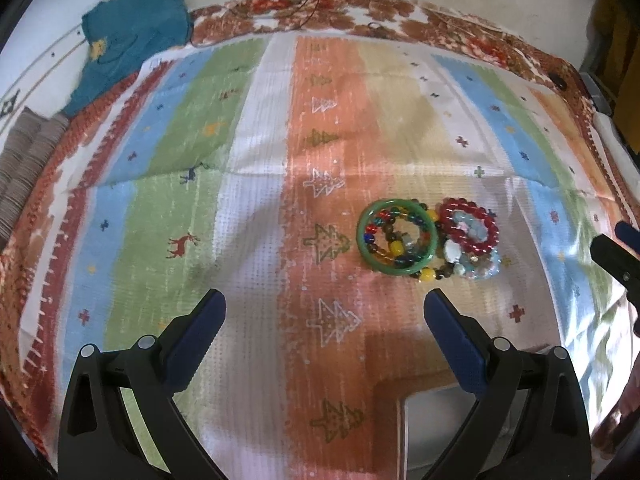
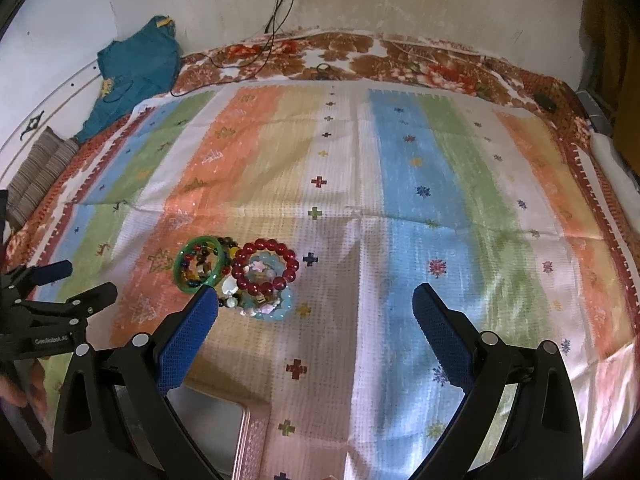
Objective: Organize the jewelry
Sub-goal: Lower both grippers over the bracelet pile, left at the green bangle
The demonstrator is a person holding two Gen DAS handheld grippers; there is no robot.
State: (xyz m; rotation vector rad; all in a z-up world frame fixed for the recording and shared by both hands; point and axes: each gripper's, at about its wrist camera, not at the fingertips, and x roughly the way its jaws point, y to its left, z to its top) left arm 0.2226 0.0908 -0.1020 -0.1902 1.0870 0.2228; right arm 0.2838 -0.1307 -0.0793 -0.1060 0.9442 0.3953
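Left wrist view suggests nothing is sorted yet: the bracelet pile [image 1: 430, 240] sits heaped at two o'clock of the spread-jawed, empty left gripper [image 1: 324, 336], and the right gripper [image 2: 314, 320] likewise gapes empty.

Home bedroom: bed with brown floral sheet [image 2: 400, 60] under a striped pastel woven cloth [image 2: 360, 208], crumpled teal garment [image 2: 136, 68] against a stained plaster wall [image 2: 400, 0], loose black cables [image 2: 280, 8] hanging down.
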